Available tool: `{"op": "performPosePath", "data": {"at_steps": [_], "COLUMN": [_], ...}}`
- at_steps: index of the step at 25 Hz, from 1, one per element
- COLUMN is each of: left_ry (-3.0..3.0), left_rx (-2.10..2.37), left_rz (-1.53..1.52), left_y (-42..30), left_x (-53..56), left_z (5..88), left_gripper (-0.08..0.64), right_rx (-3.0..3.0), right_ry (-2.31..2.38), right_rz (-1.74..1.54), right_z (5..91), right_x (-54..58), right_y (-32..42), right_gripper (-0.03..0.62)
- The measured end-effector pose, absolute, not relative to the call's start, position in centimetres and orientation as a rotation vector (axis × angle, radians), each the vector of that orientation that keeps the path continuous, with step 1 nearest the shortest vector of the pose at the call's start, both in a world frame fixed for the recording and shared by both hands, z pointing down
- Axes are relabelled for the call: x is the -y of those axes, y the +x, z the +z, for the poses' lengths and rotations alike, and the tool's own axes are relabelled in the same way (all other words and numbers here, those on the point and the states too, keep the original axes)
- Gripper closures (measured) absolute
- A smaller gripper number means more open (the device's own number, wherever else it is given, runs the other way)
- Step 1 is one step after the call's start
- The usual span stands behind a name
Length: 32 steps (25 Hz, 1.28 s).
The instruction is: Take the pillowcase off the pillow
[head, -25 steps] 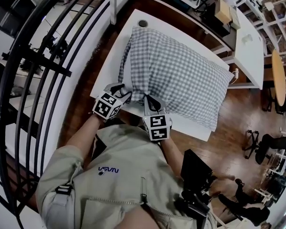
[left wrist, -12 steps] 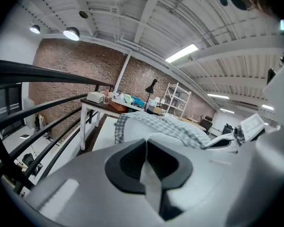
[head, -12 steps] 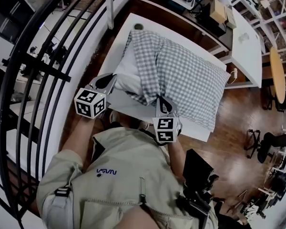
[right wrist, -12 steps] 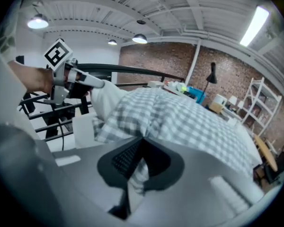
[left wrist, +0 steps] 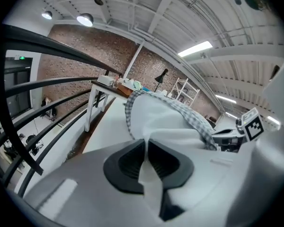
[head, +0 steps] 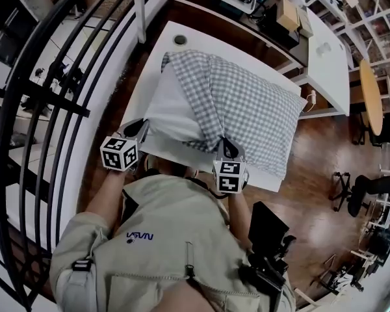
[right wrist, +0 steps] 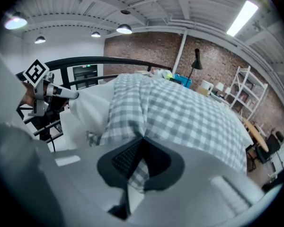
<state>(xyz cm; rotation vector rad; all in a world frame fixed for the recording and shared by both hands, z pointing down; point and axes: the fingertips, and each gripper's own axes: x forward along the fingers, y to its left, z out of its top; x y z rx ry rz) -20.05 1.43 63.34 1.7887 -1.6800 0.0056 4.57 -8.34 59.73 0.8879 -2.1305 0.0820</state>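
On the white table (head: pixel 157 57) lies the pillow (head: pixel 170 112), its bare white end sticking out at the near left of the checked pillowcase (head: pixel 253 106). The left gripper (head: pixel 142 129) has just been closing its jaws and pinches the pillow's white near corner. The right gripper (head: pixel 226 145) is clamped tight on the pillowcase's near edge.

The pillow (head: pixel 169 112) lies on the table (head: pixel 214 44), its right part inside the pillowcase (head: pixel 247 109).
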Motion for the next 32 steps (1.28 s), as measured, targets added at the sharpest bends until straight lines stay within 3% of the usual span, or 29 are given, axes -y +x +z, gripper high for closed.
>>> {"op": "performPosePath", "data": {"at_steps": [5, 14, 23, 28, 32], "left_ry": [1.928, 1.946, 1.915, 1.913, 1.919], "left_rx": [1.748, 1.929, 1.943, 1.876, 1.743], "left_rz": [0.07, 0.002, 0.09, 0.18, 0.204], "left_y": [-20.0, -22.1, -20.6, -22.7, -24.3], "left_x": [-1.4, 0.8, 7.5, 10.4, 12.9], "left_z": [59.5, 54.1, 53.4, 56.0, 58.4], "left_gripper": [0.489, 0.457, 0.4, 0.391, 0.342], "right_rx": [2.243, 2.553, 2.677, 2.619, 2.522], "right_ry": [0.871, 0.728, 0.525, 0.543, 0.523], "right_rz": [0.18, 0.149, 0.054, 0.084, 0.061], "right_z": [56.9, 50.1, 46.8, 48.0, 49.6], "right_x": [7.6, 9.1, 14.9, 17.0, 17.8], "right_y": [3.4, -3.7, -9.2, -12.4, -15.1], "right_gripper": [0.545, 0.545, 0.509, 0.509, 0.493]}}
